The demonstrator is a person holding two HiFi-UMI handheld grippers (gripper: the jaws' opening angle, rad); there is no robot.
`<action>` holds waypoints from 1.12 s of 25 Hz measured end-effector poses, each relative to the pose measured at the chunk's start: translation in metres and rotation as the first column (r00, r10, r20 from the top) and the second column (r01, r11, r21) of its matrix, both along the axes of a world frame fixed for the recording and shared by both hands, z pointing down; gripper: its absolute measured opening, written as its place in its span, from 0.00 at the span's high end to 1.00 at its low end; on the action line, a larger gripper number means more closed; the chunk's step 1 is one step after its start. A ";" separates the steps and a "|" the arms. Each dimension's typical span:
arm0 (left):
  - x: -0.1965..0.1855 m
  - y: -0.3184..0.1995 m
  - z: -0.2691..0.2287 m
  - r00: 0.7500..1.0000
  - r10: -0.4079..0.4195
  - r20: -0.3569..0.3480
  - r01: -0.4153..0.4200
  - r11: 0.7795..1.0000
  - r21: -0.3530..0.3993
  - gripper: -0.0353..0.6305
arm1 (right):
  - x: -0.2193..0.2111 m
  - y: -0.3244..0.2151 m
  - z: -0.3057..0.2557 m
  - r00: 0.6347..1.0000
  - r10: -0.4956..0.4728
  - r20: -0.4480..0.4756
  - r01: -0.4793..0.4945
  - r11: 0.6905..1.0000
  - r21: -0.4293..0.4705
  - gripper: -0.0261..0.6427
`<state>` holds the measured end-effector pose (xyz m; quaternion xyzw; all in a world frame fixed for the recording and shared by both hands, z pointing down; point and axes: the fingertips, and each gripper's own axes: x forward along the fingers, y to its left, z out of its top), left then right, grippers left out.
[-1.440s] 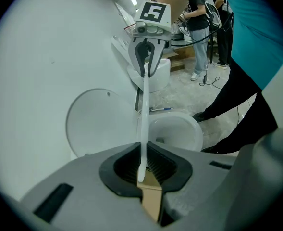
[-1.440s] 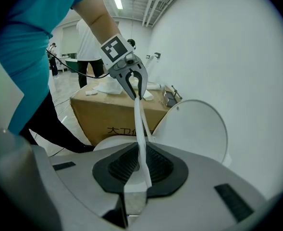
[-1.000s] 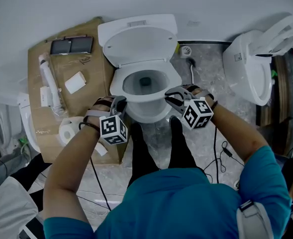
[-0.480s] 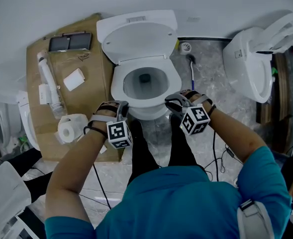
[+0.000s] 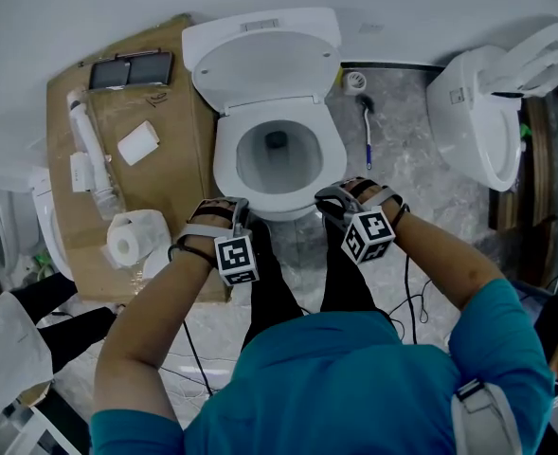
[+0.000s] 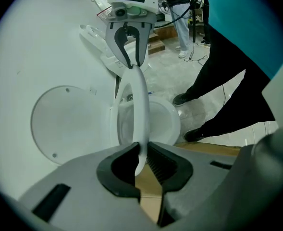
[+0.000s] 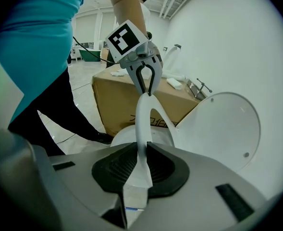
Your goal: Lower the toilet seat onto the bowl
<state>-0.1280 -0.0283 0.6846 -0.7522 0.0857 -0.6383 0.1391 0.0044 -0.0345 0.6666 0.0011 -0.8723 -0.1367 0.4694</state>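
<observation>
Though mottled, pale grey floor (image 5: 404, 171)

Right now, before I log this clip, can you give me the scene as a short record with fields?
Seat: white oval toilet seat, front edge between both grippers, raised off the white ceramic bowl, not yet down
Lid: white toilet lid, up
Left gripper: shut on the seat
Right gripper: seat between its pads, jaws opening
Beside toilet: brown cardboard box with a white paper roll on top
</observation>
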 end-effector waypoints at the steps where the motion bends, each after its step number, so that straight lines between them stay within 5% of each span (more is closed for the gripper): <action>1: 0.000 0.002 0.003 1.000 -0.001 0.007 0.001 1.000 -0.004 0.88 | 0.000 0.002 0.003 1.000 0.000 -0.002 0.000 1.000 -0.001 0.88; 28: 0.004 0.053 0.078 0.990 0.035 0.139 -0.025 0.997 -0.076 0.85 | 0.008 0.055 0.079 0.995 -0.043 -0.087 0.041 0.999 -0.033 0.86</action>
